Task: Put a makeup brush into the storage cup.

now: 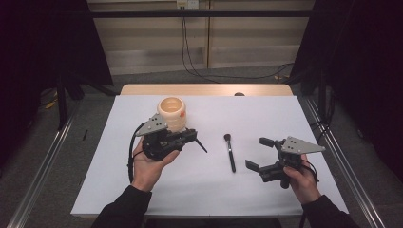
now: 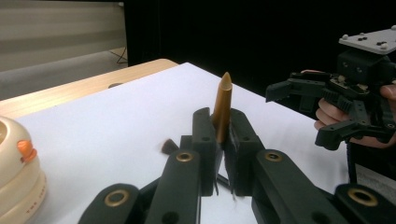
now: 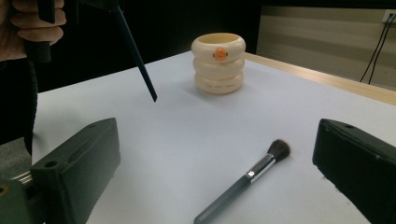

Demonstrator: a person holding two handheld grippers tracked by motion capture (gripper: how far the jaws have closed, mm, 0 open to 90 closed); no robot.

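Note:
A cream ringed holder [image 1: 171,113] [image 3: 218,63] [image 2: 16,172] with an orange mark stands open-topped on the white sheet. Just in front of it my left gripper [image 1: 192,135] [image 2: 219,128] is shut on a slim pointed stick [image 1: 201,145] [image 2: 222,107] [image 3: 137,60]. The stick juts past the jaws and slants down over the table. A makeup brush [image 1: 230,152] [image 3: 247,179] with a dark handle lies flat at mid-table, bristles toward the far side. My right gripper [image 1: 259,153] [image 3: 217,135] [image 2: 322,112] stands open just right of the brush, with nothing between its jaws.
The white sheet [image 1: 285,114] covers most of a wooden table [image 1: 204,89]. Metal rails [image 1: 342,156] run along both sides, and cables hang from the back wall [image 1: 187,42]. Dark curtains flank the table.

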